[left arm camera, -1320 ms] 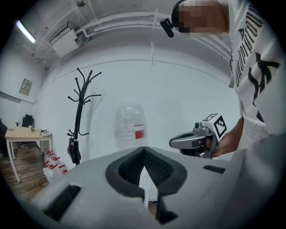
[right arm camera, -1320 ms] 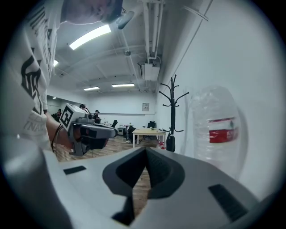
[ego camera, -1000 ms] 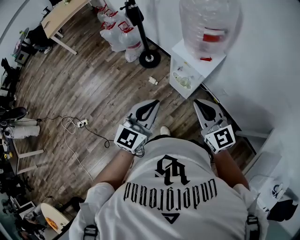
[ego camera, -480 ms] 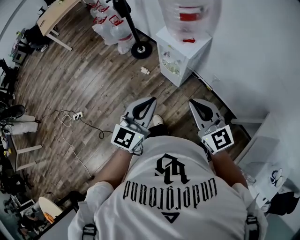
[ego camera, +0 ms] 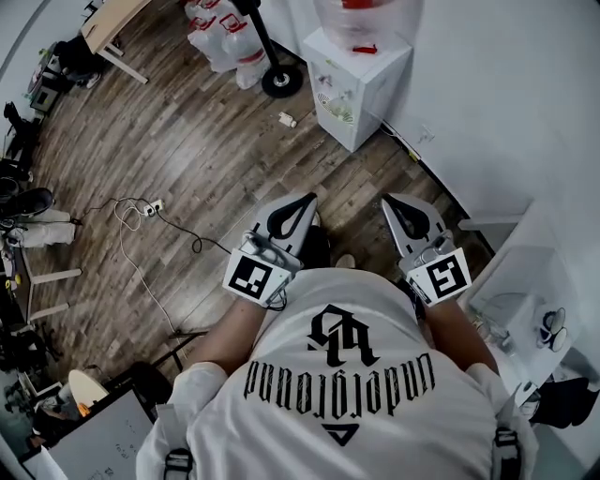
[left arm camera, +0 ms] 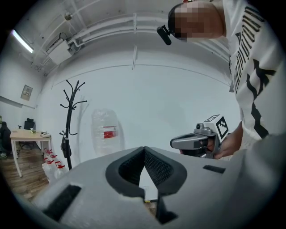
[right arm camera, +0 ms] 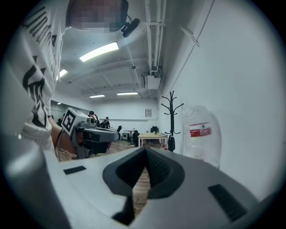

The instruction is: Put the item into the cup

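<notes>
I hold both grippers level in front of my chest, side by side over the wooden floor. The left gripper (ego camera: 298,208) has its jaws closed to a point with nothing between them; the left gripper view shows the same tips (left arm camera: 144,150) met. The right gripper (ego camera: 401,208) is also shut and empty, its tips (right arm camera: 145,151) touching. Each gripper shows in the other's view: the right gripper (left arm camera: 196,142) and the left gripper (right arm camera: 89,133). I cannot make out a cup or an item for certain; some small pale objects (ego camera: 553,326) lie on a white table (ego camera: 511,281) at the right.
A white water dispenser (ego camera: 352,80) with a clear bottle (left arm camera: 106,132) stands by the wall ahead. A black coat stand (left arm camera: 69,116) rises next to it, with water jugs (ego camera: 220,42) behind. A cable and power strip (ego camera: 150,204) lie on the floor at left. A desk (ego camera: 117,28) stands far left.
The whole view has shifted: the dispenser slid up and left in the picture, and the white table came in at the lower right. Both grippers kept their shut pose before the body.
</notes>
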The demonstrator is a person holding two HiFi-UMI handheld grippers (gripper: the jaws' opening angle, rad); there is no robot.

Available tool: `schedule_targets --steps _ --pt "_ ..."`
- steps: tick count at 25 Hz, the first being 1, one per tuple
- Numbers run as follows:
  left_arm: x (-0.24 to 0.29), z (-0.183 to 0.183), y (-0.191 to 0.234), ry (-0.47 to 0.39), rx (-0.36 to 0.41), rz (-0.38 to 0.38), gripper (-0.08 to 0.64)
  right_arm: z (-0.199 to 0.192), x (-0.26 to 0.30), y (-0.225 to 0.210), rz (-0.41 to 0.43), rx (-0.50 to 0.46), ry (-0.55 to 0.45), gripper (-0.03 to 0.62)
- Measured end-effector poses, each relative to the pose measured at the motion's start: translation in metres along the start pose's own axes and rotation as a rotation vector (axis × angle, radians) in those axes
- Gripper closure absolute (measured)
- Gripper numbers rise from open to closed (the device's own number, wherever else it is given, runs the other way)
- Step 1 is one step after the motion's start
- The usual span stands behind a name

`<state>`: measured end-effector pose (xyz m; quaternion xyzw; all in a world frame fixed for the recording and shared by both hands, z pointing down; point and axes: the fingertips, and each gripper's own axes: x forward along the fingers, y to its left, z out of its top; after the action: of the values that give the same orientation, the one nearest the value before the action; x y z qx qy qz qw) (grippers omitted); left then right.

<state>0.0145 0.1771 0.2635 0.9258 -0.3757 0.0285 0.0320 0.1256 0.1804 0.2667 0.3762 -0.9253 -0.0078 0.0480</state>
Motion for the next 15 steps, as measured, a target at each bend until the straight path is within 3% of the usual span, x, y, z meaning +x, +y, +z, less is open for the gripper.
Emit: schedule_targets --steps 12,15 --pt "-0.030 0.019 -0.028 -0.057 0.093 0.011 0.554 0.014 -0.045 0.025 -0.021 -0.036 -0.053 0.586" --pt "-0.033 0.021 -0.031 -0.037 0.073 0.003 0.554 0.019 -0.047 0.028 -0.030 -0.040 -0.057 0.586"
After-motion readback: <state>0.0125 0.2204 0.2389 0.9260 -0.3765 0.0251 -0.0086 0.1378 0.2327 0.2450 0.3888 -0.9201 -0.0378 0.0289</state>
